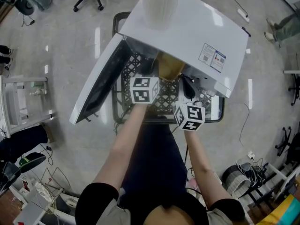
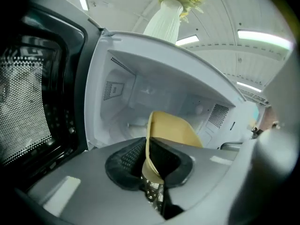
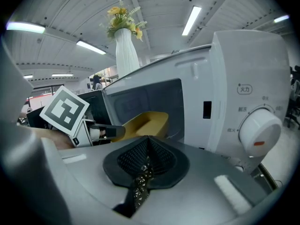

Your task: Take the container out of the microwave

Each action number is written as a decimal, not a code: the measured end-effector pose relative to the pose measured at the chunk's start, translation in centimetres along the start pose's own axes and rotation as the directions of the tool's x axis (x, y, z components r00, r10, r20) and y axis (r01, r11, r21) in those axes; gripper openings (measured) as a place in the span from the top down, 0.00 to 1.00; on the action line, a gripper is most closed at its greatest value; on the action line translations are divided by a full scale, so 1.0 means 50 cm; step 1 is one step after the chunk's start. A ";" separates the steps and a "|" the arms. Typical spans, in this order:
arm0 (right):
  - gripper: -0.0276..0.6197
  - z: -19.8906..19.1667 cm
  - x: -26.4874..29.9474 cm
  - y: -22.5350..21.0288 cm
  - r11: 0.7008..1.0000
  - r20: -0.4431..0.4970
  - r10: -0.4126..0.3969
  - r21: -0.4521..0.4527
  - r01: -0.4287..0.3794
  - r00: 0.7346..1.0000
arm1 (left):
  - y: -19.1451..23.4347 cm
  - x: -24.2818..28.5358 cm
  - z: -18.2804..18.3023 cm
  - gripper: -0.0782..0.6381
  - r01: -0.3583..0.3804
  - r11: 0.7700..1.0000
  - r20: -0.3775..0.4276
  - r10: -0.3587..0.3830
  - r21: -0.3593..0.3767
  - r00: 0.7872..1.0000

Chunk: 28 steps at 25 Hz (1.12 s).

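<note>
Panel writing: your microwave (image 3: 243, 60) is showing two characters, 火力 (image 3: 245, 89), above its white dial (image 3: 260, 132); the smaller print round the dial is too fine to read.
Sticker: a label (image 1: 212, 57) is lying on the microwave's top at the right of the head view, and its print is too small to read.
Left gripper: your left gripper (image 2: 149, 161) is pinching the near rim of the yellow container (image 2: 171, 128), with one pad inside the wall and one outside.
Right gripper: your right gripper (image 3: 146, 158) is sitting with its jaws pressed together and nothing between them, in front of the control panel.
Container: it is sitting at the mouth of the cavity, low centre in the left gripper view; you cannot tell whether its base is touching the floor.
Door: the door (image 1: 101, 83) is standing swung wide to the left of the frame, apart from the container.
Edges: the front edge of the microwave's top is overhanging the container in the head view, and a black lattice crate (image 1: 164, 100) is showing below.
Room: the white cavity walls are standing well apart from the container on both sides.
On top: a white vase (image 1: 159, 3) is standing on the microwave's roof, upper centre — yellow flowers are showing in it in the gripper views.
</note>
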State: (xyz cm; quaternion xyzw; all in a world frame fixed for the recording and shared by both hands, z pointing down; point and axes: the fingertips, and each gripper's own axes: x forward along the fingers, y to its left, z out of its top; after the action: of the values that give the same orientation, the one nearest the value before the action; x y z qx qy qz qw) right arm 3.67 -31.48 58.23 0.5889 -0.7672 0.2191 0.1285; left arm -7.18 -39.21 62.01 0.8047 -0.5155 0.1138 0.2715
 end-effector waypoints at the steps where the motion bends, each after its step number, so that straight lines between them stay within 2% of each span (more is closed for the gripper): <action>1: 0.95 -0.001 -0.003 0.002 1.000 0.000 0.001 0.001 -0.001 1.000 | 0.000 -0.007 -0.001 0.85 -0.001 1.000 0.000 0.001 0.001 1.000; 17: 0.95 -0.025 -0.049 0.020 1.000 -0.023 -0.012 -0.004 0.011 1.000 | 0.018 -0.099 -0.032 0.85 -0.031 0.999 0.003 0.031 -0.042 1.000; 24: 0.95 -0.038 -0.060 0.032 1.000 -0.041 0.017 -0.018 -0.018 0.999 | 0.027 -0.145 -0.040 0.85 -0.041 0.998 0.003 0.042 -0.044 0.999; 28: 0.95 -0.037 -0.068 0.037 0.999 -0.058 0.034 0.011 -0.033 0.998 | 0.033 -0.170 -0.041 0.85 -0.051 0.998 -0.004 0.051 -0.042 0.999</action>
State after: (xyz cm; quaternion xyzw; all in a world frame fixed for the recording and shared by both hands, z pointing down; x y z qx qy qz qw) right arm 2.72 -27.31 57.97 0.5700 -0.7718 0.2422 0.1439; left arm -12.19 -32.08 60.30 0.7852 -0.5379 0.1110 0.2860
